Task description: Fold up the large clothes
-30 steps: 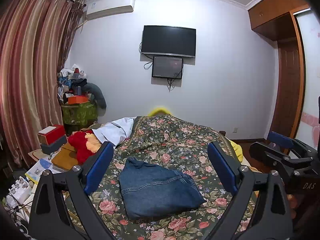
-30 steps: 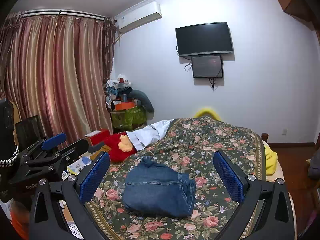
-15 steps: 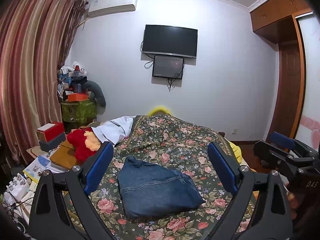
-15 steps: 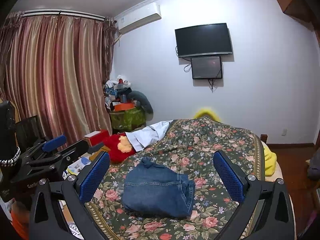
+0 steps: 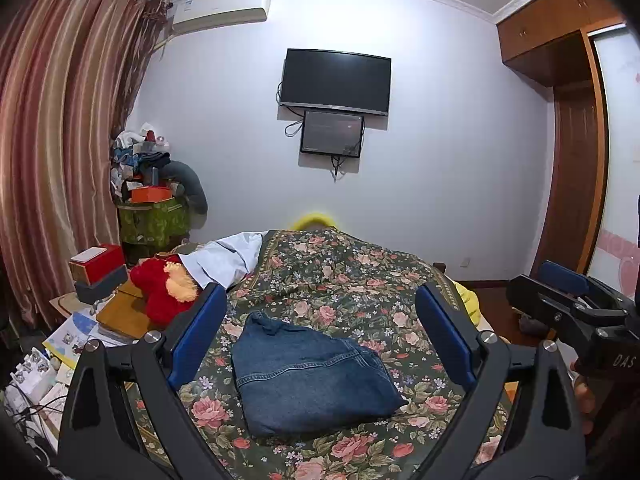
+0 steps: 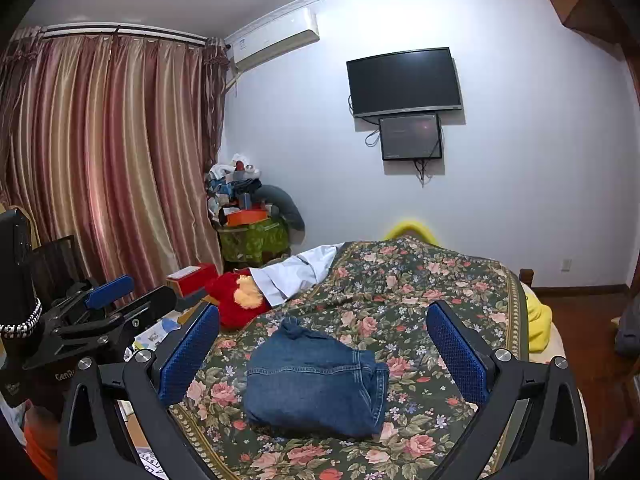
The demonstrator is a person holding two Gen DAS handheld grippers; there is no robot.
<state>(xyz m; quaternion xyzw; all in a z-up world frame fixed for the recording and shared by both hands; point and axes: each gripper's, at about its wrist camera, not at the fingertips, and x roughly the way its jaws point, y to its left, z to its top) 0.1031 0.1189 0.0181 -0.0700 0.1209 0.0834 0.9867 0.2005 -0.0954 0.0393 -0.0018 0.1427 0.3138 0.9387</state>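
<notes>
A folded pair of blue jeans (image 5: 308, 376) lies on the floral bedspread (image 5: 352, 280); it also shows in the right wrist view (image 6: 316, 380). My left gripper (image 5: 320, 344) is open and empty, held back from the jeans and above the bed's near end. My right gripper (image 6: 324, 356) is open and empty, likewise short of the jeans. The right gripper also shows at the right edge of the left wrist view (image 5: 568, 300), and the left gripper at the left of the right wrist view (image 6: 108, 304).
A red plush toy (image 5: 160, 292) and a white garment (image 5: 224, 256) lie at the bed's left side. Boxes and papers (image 5: 96, 276) crowd the left. A yellow item (image 6: 540, 320) hangs off the bed's right edge. A wardrobe (image 5: 572, 184) stands right.
Both grippers have tilted up slightly, so the jeans sit a little lower in both views. The jeans have not moved and both grippers stay open.
</notes>
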